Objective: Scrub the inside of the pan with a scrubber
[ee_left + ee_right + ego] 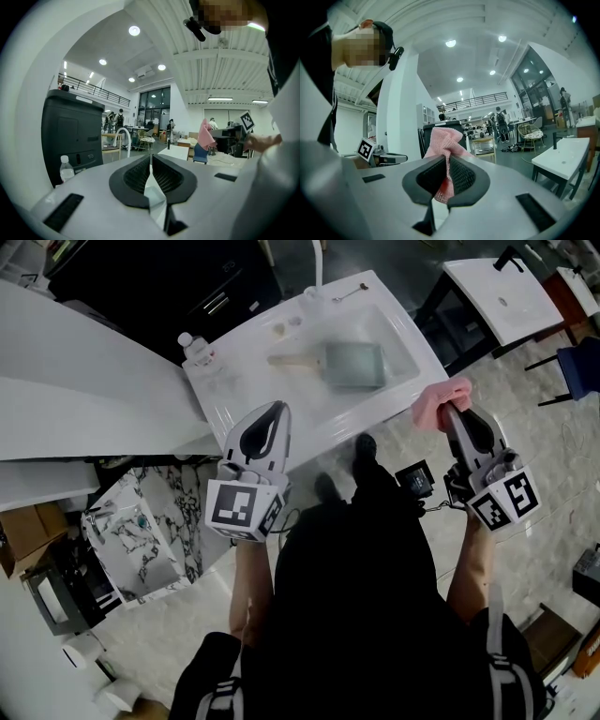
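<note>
Nearest the person, both tools were held up over the floor, short of the basin. The right gripper (449,165) had its jaws pinched tight on a pink mesh scrubber (446,139), which was bunched above the pads with a corner hanging below them. From the head view the cloth stood at that gripper's tip, off the sink's right corner. The left gripper (151,160) had its ribbed black pads pressed together with nothing between them; it touched nothing.

Beyond them stood the white rectangular sink (323,424), and in its basin lay the square grey-green pan (356,365) with its pale wooden handle pointing left. It lay well apart from both grippers, with a clear plastic bottle (194,347) on the sink's left corner and a white curved faucet (317,264) at the back.

Judging by this, the scrubber was in hand but no scrubbing was under way. Bringing it down into the pan, steadying the pan and rubbing the inside all seemed left to do.
</note>
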`<state>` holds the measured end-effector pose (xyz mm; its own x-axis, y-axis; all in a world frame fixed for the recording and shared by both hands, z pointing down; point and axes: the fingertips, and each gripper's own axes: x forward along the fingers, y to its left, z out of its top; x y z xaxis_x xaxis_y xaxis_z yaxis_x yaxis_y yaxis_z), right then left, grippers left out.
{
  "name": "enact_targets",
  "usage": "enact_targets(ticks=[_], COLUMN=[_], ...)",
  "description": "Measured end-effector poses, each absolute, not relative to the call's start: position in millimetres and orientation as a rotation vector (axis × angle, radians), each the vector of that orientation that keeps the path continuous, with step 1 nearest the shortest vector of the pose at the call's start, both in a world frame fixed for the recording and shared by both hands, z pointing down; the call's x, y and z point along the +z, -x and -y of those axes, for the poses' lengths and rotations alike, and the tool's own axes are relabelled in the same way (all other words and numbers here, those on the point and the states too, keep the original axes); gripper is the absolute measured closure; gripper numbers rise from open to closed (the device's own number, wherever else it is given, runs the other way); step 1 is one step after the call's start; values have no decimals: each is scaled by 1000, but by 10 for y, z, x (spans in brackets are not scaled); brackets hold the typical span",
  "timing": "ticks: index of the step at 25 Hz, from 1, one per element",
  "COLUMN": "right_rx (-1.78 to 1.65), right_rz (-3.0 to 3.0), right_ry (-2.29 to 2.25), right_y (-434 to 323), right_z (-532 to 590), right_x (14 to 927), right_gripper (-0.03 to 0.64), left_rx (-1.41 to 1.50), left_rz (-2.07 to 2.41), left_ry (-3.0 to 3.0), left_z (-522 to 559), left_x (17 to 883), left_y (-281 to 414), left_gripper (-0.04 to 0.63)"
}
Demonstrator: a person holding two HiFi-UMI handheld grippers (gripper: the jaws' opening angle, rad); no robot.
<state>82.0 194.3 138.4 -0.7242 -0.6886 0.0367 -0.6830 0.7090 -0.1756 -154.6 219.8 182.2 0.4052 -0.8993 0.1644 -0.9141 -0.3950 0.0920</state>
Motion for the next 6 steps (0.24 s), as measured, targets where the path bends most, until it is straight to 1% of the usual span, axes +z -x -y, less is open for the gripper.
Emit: enact_targets(ticks=[6], right_rx=[-244], right_rz=[-2886], right_ry=[1160], right_y=[-806], right_z=[-1927], right_x=[1364], right_gripper=[581], left_rx=[136], left_rz=[1643], left_ry=[-2495], left_z=[-2183], left_x=[1819], left_y=[1579], left_gripper=[551])
